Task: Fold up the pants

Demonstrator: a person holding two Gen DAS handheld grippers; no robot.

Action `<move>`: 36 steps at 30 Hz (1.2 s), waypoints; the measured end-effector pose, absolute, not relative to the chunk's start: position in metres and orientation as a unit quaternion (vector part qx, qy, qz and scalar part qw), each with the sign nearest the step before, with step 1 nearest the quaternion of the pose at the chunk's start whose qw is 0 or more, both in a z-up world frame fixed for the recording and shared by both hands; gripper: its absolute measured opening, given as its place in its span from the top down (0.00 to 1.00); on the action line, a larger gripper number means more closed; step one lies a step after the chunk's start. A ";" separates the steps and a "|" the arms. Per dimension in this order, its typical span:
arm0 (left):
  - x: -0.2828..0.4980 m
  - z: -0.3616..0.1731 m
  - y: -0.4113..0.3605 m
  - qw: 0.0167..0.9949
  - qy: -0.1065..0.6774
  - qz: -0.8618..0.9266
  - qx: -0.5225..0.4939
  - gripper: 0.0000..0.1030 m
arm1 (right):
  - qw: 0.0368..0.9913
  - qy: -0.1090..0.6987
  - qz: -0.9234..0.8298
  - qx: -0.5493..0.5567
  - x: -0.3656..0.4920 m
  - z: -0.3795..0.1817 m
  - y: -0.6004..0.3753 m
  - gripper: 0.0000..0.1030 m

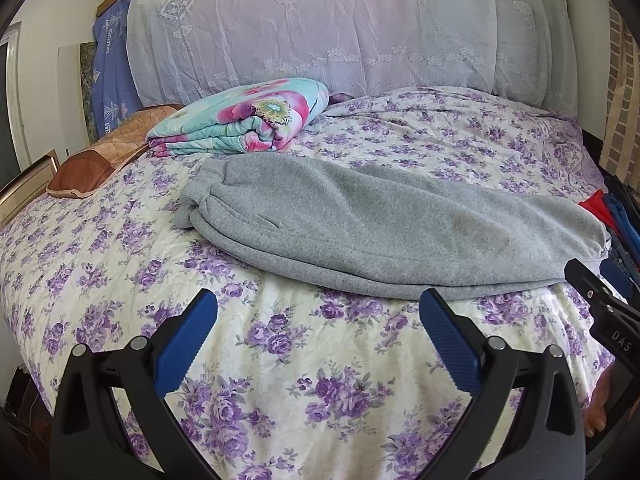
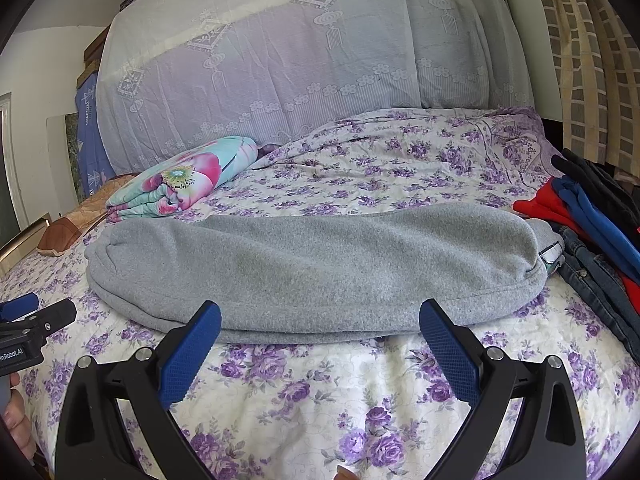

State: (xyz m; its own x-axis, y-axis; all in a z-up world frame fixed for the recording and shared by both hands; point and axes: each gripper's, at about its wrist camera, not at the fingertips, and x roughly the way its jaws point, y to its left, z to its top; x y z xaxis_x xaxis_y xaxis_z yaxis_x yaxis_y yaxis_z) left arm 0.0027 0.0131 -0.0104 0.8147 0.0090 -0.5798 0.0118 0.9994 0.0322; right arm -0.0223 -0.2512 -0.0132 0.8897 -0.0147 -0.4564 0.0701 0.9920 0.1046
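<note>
Two grippers hover low over the near edge of the floral bedspread (image 1: 304,364), both with blue pads spread wide and nothing between them. The left gripper (image 1: 318,308) and the right gripper (image 2: 320,316) both face the grey sweatpants (image 2: 312,264), which lie lengthwise across the middle of the bed, legs laid one on the other. A folded flowered quilt (image 1: 244,120) sits beyond them to the left; a pile of clothes (image 2: 592,216) lies just beside their right end.
</note>
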 end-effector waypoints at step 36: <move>0.006 -0.019 0.019 0.949 0.316 0.003 0.014 0.04 | 0.969 0.237 -0.022 0.061 -0.021 -0.013 -0.251 0.04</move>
